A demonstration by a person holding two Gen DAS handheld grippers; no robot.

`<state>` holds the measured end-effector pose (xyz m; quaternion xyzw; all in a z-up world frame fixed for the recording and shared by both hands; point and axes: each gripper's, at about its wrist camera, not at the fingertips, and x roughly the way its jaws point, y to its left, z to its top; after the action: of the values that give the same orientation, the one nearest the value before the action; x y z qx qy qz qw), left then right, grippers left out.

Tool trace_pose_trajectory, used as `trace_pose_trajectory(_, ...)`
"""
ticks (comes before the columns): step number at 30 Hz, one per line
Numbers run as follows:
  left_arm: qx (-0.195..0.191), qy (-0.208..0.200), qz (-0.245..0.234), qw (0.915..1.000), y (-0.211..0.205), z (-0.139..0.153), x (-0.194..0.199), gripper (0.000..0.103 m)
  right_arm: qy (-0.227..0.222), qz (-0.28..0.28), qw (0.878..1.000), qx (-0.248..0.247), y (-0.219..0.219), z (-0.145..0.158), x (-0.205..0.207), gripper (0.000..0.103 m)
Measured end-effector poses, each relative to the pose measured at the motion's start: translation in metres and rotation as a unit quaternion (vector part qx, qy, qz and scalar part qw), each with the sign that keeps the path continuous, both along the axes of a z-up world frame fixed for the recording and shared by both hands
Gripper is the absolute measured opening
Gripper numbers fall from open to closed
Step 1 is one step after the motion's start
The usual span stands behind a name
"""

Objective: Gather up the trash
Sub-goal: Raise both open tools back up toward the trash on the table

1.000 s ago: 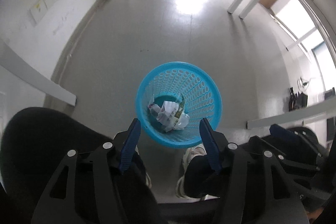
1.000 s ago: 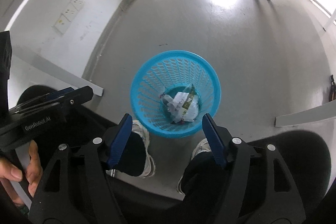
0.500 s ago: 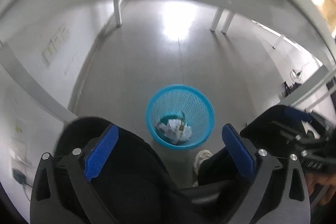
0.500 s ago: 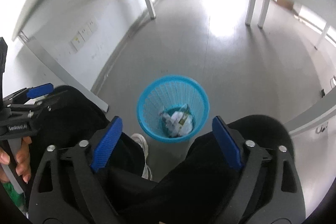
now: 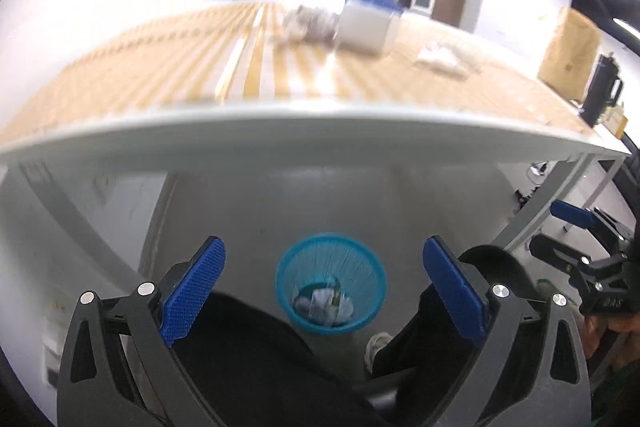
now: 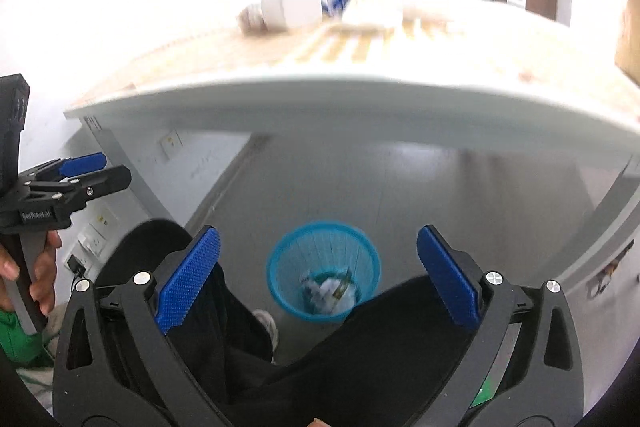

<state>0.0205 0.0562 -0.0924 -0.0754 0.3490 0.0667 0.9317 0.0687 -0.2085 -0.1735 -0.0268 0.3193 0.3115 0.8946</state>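
A blue mesh trash basket (image 5: 331,282) stands on the floor under the table and holds crumpled paper trash (image 5: 323,303); it also shows in the right wrist view (image 6: 323,278). My left gripper (image 5: 324,291) is open and empty, high above the basket. My right gripper (image 6: 318,275) is open and empty, also above it. On the tabletop lie crumpled white paper (image 5: 308,23), a white box (image 5: 366,27) and more white trash (image 5: 440,59). A white bottle (image 6: 288,11) lies on the table in the right wrist view.
The white table edge (image 5: 320,143) crosses both views above the basket. My legs in black trousers (image 6: 224,307) flank the basket. A brown paper bag (image 5: 568,55) and a dark jug (image 5: 600,91) stand at the table's right end. The wall is at the left.
Both grippers have risen from under the table to its edge level and opened wider. The tabletop with its trash has come into view; the basket looks smaller and farther.
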Motion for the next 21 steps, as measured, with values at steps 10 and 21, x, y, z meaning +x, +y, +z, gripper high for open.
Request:
trace_pose_trajectory(10, 0.017, -0.059, 0.028, 0.9977, 0.019, 0.057, 0.015, 0.097, -0.054, -0.020, 0.997, 0.047, -0.003, 0.064, 0.021, 0.094)
trace_pose_trajectory(21, 0.014, -0.071, 0.045, 0.9963, 0.043, 0.082, 0.058, 0.097, -0.051, -0.056, 0.995, 0.069, 0.015, 0.092, 0.090, 0.094)
